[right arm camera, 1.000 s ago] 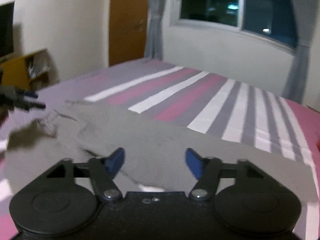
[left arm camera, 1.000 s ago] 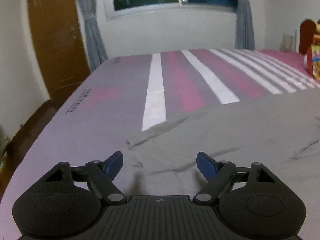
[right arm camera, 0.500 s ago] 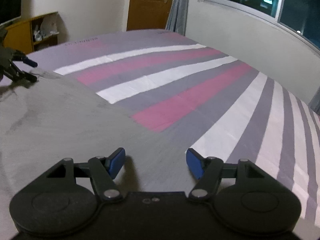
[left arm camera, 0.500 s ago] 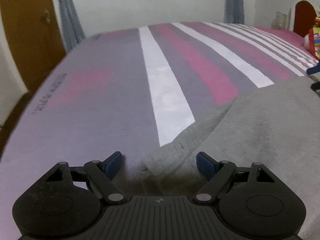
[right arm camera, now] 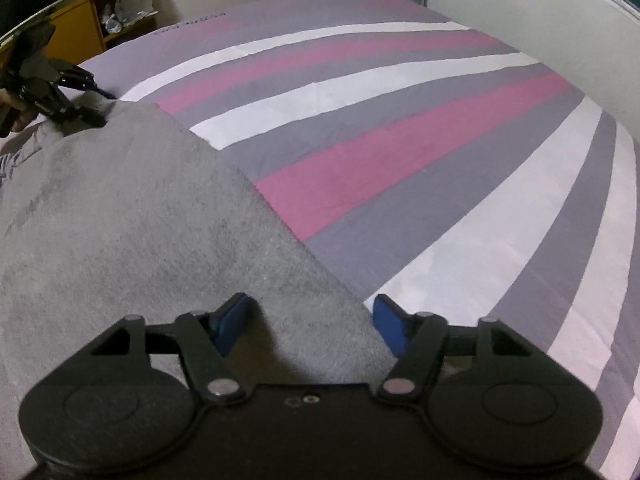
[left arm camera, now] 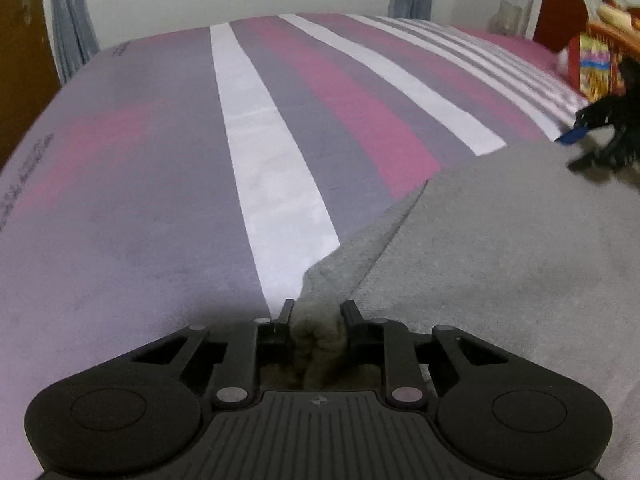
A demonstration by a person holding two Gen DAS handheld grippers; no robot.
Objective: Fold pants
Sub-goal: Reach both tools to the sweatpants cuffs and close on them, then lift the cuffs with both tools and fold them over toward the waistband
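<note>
Grey pants (left arm camera: pixel 500 248) lie flat on the striped bed. My left gripper (left arm camera: pixel 318 310) is shut on a bunched corner of the pants at their near left edge. In the right wrist view the pants (right arm camera: pixel 120 216) spread across the left half. My right gripper (right arm camera: pixel 310 312) is open, with its jaws on either side of the pants' far corner edge and the fabric lying between them. The left gripper (right arm camera: pixel 96 106) shows far left in the right wrist view, and the right gripper (left arm camera: pixel 576 148) shows far right in the left wrist view.
The bed cover (left arm camera: pixel 260 140) has purple, pink and white stripes. A brown door (left arm camera: pixel 20 60) and curtain stand at the left. A red headboard (left arm camera: pixel 560 20) and colourful items sit at the far right. A yellow shelf (right arm camera: pixel 100 20) is beyond the bed.
My left gripper has gone down onto the pants corner and shut on it. My right gripper has moved lower over the pants edge and stays open.
</note>
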